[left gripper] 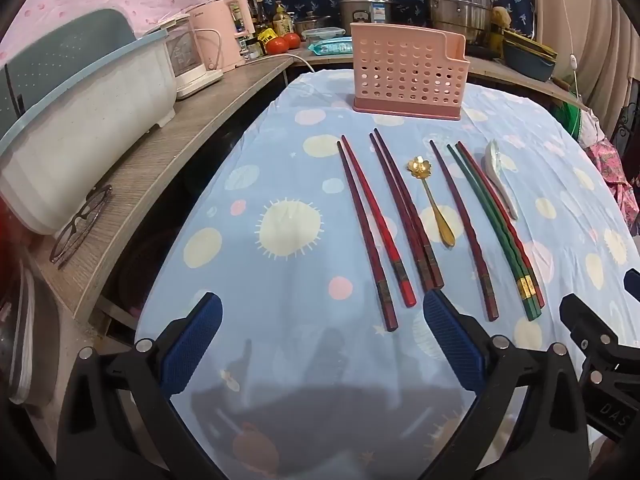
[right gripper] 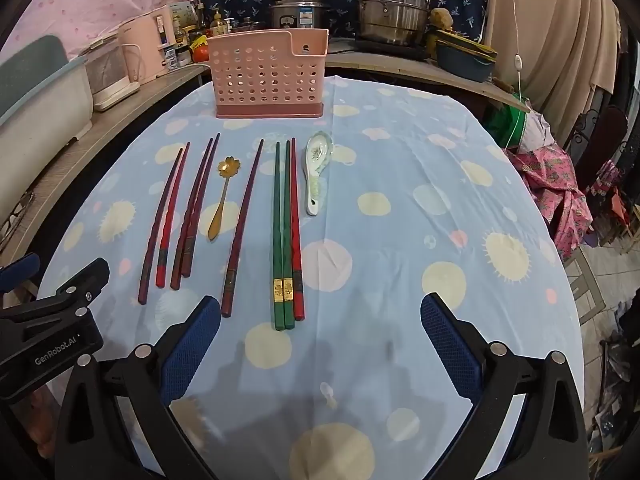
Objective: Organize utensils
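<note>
Nothing is picked up yet; this looks like the very start of the sorting. The left gripper (left gripper: 318, 344) hangs over the near edge of the table (left gripper: 240, 320), jaws spread wide and empty. Across the middle of the table lie, left to right, two pairs of dark red chopsticks (left gripper: 372, 228), a gold spoon (left gripper: 434, 204), a single dark chopstick (left gripper: 464, 228), two green chopsticks with a red one (right gripper: 286, 232), and a white spoon (right gripper: 316, 172). The right gripper (right gripper: 320, 344) is likewise wide open and empty. The pink basket (right gripper: 268, 76) stands upright at the far edge. Next, I judge, one gripper must drop low and pinch a thin chopstick flat off the cloth.
</note>
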A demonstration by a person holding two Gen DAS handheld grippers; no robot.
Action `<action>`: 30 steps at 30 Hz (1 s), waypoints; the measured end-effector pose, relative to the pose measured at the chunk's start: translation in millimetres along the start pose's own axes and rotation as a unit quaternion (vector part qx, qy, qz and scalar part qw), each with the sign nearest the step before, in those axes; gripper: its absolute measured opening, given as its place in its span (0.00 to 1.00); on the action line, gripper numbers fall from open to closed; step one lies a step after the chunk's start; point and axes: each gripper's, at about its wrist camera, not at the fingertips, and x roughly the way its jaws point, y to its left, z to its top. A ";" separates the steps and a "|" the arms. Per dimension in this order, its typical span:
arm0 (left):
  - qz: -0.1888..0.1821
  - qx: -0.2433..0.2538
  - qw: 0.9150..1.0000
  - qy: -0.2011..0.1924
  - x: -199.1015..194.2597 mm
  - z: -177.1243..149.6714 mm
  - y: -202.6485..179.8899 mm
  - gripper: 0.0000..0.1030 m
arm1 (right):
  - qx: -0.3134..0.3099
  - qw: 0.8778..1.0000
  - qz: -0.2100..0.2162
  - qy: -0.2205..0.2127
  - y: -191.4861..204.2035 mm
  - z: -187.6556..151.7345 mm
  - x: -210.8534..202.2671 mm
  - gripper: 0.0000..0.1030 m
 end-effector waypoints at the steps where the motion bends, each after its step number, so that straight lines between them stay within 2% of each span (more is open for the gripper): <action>1: 0.001 -0.002 1.000 0.000 0.1 -0.2 0.7 0.93 | 0.000 1.000 -0.001 0.000 -0.8 0.0 0.0 0.94; 24: -0.002 0.009 1.000 0.001 -3.6 2.4 7.1 0.93 | 0.004 1.000 0.004 -0.003 -2.5 -1.2 -2.1 0.94; 30: 0.006 0.017 1.000 -0.005 -8.6 -2.3 -3.7 0.93 | 0.004 1.000 0.006 -0.004 -2.8 -1.5 -2.6 0.94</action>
